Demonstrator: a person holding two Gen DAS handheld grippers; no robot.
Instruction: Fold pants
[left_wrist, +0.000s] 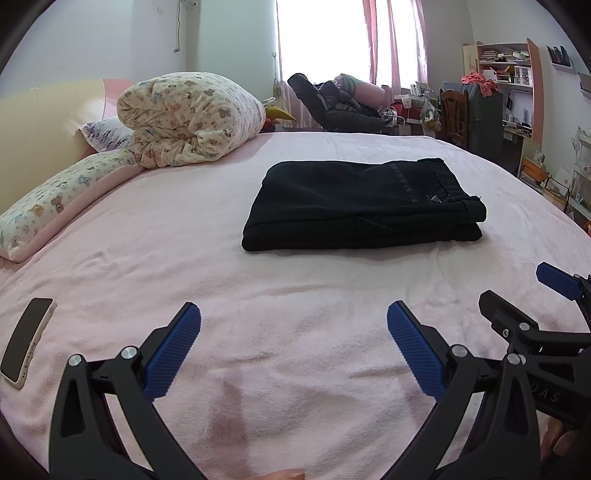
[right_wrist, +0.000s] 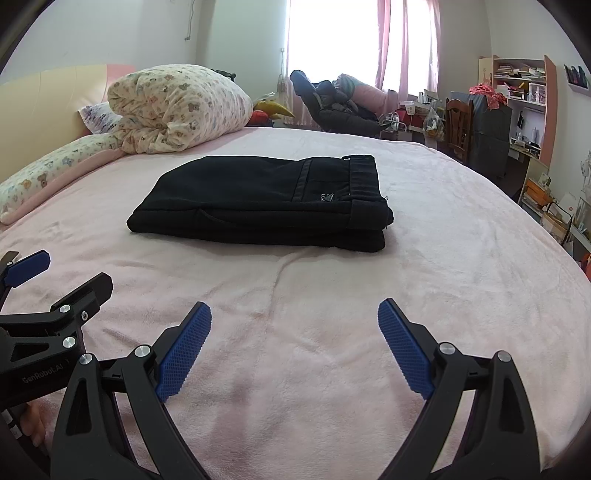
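Note:
Black pants (left_wrist: 354, 206) lie folded into a thick rectangle on the pink bed (left_wrist: 258, 295), waistband to the right; the same stack of pants (right_wrist: 266, 206) sits mid-bed in the right wrist view. My left gripper (left_wrist: 293, 317) is open, held low over bare blanket well short of the pants, nothing between its blue pads. My right gripper (right_wrist: 294, 314) is open too, equally back from the pants and empty. Each gripper shows at the edge of the other's view: the right one (left_wrist: 517, 299), the left one (right_wrist: 70, 273).
A rolled bear-print duvet (left_wrist: 188, 118) and pillows (left_wrist: 55, 206) fill the bed's far left. A phone (left_wrist: 26, 341) lies at the near left of the bed. Beyond the bed are a dark chair with clothes (left_wrist: 340, 107), a wooden chair (left_wrist: 454, 114) and cluttered shelves (left_wrist: 506, 74).

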